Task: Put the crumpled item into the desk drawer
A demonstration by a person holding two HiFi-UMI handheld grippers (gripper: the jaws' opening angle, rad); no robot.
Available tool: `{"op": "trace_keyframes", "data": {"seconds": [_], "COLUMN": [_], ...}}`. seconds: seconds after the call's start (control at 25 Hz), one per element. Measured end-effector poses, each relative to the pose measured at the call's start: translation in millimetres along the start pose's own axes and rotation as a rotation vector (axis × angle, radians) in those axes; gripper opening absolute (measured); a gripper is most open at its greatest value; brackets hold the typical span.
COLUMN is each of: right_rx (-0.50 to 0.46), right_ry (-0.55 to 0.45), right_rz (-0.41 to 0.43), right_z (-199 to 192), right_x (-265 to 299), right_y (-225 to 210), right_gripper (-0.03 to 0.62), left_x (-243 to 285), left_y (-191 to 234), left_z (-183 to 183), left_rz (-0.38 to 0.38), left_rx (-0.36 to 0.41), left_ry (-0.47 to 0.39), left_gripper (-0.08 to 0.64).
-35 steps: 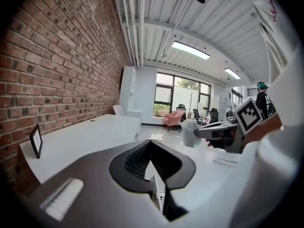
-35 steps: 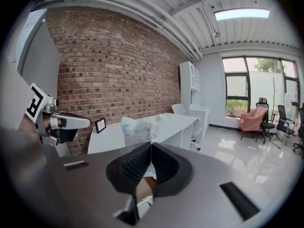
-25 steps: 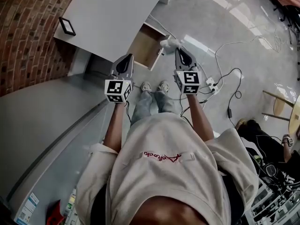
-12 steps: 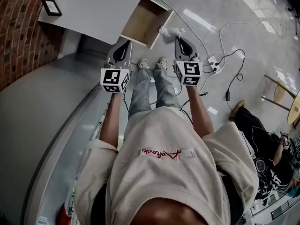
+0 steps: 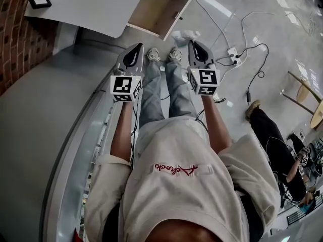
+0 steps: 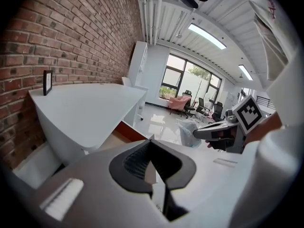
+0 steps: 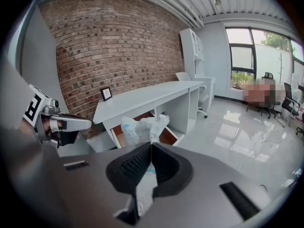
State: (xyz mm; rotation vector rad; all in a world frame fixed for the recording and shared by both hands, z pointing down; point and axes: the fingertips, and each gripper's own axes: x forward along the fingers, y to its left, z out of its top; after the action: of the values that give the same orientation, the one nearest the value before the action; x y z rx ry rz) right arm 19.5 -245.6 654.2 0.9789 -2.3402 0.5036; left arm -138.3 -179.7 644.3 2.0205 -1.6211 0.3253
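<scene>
Hold the white crumpled plastic wad [image 5: 184,35] pinched tight in the right gripper [image 5: 192,42] fingers, just short of the open light-wood desk drawer [image 5: 151,6]. Carry over the drawer's cavity before loosening. Leave the left gripper [image 5: 135,47] closed, empty, clear of the drawer.

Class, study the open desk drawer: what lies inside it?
In the drawer only a bare wooden bottom shows; nothing lies on it. Its far end runs past the head view's top edge, unseen. The crumpled item is outside, pinched in the right gripper.
</scene>
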Motion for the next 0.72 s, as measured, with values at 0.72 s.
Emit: {"op": "trace_keyframes", "data": {"seconds": [0.72], "right_rx": [-0.174], "right_ry": [0.041], "right_rz": [0.131], "right_z": [-8.6], "right_x": [95.2], "right_y": [22.1], "right_gripper": [0.014], "left_x": [0.1], "left_y": [12.0], "left_z": [-41.4], "left_rz": [0.036], "left_rx": [-0.084], "left_ry": [0.021], "left_gripper": [0.009]}}
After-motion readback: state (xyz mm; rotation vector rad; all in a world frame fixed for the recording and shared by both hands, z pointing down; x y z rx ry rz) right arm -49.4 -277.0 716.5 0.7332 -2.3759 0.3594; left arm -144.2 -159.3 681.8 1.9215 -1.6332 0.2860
